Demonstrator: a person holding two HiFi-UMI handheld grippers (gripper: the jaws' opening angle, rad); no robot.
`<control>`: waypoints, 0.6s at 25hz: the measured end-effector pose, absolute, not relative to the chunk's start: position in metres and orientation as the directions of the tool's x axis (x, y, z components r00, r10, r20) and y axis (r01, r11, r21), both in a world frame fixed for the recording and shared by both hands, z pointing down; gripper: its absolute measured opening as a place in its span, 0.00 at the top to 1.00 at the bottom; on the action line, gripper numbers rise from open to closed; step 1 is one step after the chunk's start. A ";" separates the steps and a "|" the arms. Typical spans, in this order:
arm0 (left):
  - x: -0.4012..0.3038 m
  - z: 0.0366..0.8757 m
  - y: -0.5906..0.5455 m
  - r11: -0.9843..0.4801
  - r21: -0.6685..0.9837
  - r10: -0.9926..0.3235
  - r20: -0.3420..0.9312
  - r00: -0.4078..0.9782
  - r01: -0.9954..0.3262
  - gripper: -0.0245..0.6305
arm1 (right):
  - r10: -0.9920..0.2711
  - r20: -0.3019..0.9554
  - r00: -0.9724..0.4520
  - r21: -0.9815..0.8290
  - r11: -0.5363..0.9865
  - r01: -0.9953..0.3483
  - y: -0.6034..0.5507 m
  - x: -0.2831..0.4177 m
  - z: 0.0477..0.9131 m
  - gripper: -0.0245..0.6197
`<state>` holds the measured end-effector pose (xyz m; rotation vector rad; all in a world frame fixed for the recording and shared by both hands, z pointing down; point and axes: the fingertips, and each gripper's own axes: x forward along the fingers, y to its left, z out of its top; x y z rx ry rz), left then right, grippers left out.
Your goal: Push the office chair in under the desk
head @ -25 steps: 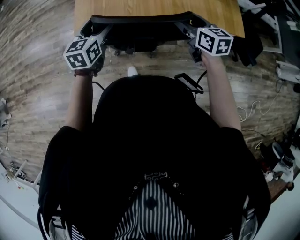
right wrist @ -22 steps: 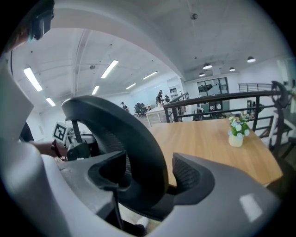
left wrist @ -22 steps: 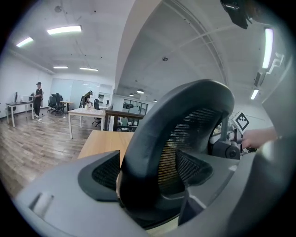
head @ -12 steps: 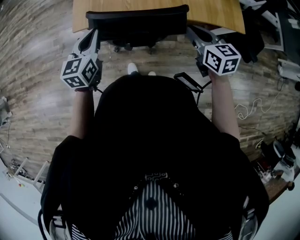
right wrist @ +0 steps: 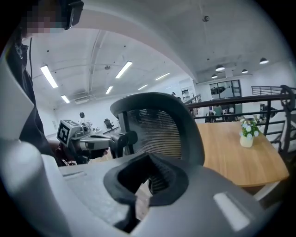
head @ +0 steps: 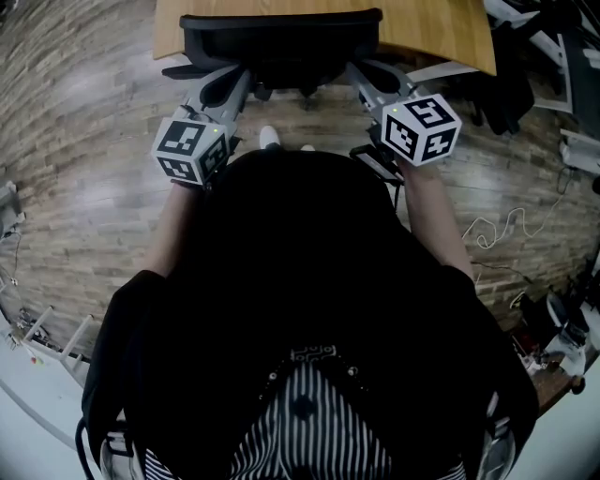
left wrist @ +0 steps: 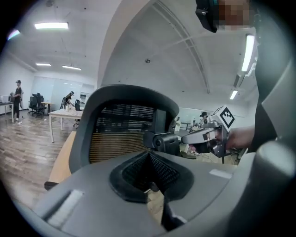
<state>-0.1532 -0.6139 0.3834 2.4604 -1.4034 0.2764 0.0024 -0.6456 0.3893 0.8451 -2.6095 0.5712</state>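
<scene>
The black mesh-backed office chair (head: 281, 33) stands tucked against the wooden desk (head: 427, 28), its backrest top at the desk's near edge. My left gripper (head: 230, 84) hovers just short of the backrest's left end, shut on nothing. My right gripper (head: 361, 73) is likewise shut and empty, a little back from the right end. In the left gripper view the closed jaws (left wrist: 150, 159) point at the chair back (left wrist: 122, 134), with the right gripper (left wrist: 203, 136) beyond. In the right gripper view the closed jaws (right wrist: 148, 169) face the chair (right wrist: 157, 129) and the desk top (right wrist: 236, 152).
Wood-plank floor (head: 84, 187) lies all round. Cables (head: 497, 225) and dark equipment (head: 506, 94) are at the right. A small vase of flowers (right wrist: 246, 134) stands on the desk. People and other tables (left wrist: 64, 115) are far off at the left.
Both grippers let go of the backrest's ends, drew back toward the person and closed. The chair now sits slightly farther under the desk.
</scene>
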 end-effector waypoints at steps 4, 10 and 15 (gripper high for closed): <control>-0.140 0.387 -0.607 -0.529 0.161 -0.771 0.318 0.551 -0.833 0.95 | -0.436 0.439 -0.785 -0.276 0.766 -0.580 -0.628 -0.009 0.393 0.96; -0.136 0.393 -0.610 -0.536 0.172 -0.761 0.325 0.561 -0.827 0.95 | -0.433 0.450 -0.781 -0.284 0.760 -0.585 -0.624 -0.001 0.399 0.96; -0.135 0.392 -0.606 -0.545 0.168 -0.756 0.325 0.568 -0.821 0.95 | -0.446 0.451 -0.773 -0.281 0.751 -0.597 -0.624 0.001 0.396 0.96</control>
